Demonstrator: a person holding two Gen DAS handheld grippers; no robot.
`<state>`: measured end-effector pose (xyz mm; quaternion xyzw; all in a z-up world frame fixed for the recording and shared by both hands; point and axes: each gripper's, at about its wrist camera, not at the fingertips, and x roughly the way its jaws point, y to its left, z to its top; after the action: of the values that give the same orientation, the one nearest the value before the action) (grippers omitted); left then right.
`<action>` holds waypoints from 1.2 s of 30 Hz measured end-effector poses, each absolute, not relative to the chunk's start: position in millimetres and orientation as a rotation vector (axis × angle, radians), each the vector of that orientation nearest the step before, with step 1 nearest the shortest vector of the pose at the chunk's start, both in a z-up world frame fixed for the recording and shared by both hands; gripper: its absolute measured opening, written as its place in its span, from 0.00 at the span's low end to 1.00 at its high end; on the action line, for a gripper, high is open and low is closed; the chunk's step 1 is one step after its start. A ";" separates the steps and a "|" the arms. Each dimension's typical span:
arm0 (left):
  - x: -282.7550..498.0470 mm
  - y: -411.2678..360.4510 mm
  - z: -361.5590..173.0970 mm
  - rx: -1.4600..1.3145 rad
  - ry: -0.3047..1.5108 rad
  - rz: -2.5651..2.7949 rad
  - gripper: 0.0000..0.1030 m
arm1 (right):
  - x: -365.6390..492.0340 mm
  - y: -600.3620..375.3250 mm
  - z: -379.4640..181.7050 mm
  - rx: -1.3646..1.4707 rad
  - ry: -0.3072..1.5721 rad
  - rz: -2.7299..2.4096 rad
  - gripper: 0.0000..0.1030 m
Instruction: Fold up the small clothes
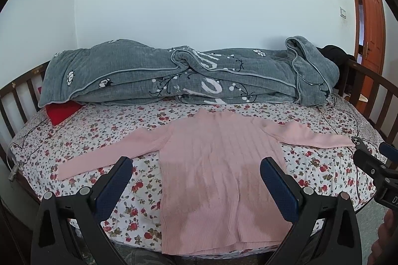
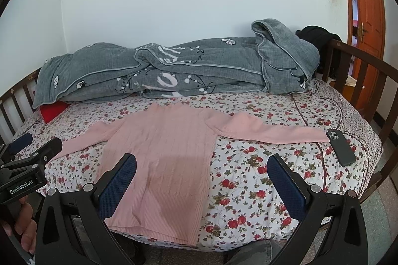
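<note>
A pink ribbed sweater [image 1: 214, 165] lies flat on the floral bedsheet, neck away from me, both sleeves spread out sideways; it also shows in the right wrist view [image 2: 164, 155]. My left gripper [image 1: 196, 165] is open and empty, held above the sweater's lower body near the front of the bed. My right gripper [image 2: 202, 165] is open and empty, held above the sweater's right edge and the sheet. Each gripper shows at the edge of the other's view, the right gripper [image 1: 373, 160] and the left gripper [image 2: 29, 153].
A rumpled grey quilt [image 1: 189, 76] fills the back of the bed [image 1: 323, 165]. A red item [image 1: 62, 112] pokes out under its left end. A dark phone [image 2: 342, 146] lies by the right sleeve's cuff. Wooden rails [image 2: 360, 80] stand at both ends; an orange door [image 2: 365, 6] stands at right.
</note>
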<state>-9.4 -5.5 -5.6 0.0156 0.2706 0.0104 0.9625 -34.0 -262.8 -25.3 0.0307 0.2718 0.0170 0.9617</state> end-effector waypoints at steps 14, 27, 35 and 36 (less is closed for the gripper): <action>-8.7 -1.8 -8.0 0.025 0.555 0.018 1.00 | -33.6 -264.0 -26.8 0.078 0.556 0.043 1.00; -7.8 0.3 -7.8 0.020 0.559 0.019 1.00 | -35.1 -267.8 -29.7 0.088 0.552 0.043 1.00; -6.5 1.4 -6.1 0.017 0.559 0.017 1.00 | -35.1 -268.7 -29.2 0.078 0.544 0.041 1.00; -6.6 1.5 -5.9 0.015 0.559 0.015 1.00 | -36.3 -267.4 -29.0 0.078 0.542 0.042 1.00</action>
<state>-6.6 1.5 -5.9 0.0076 0.2761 0.0075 0.9611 -36.3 -267.4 -29.0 0.0385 0.2676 0.0205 0.9625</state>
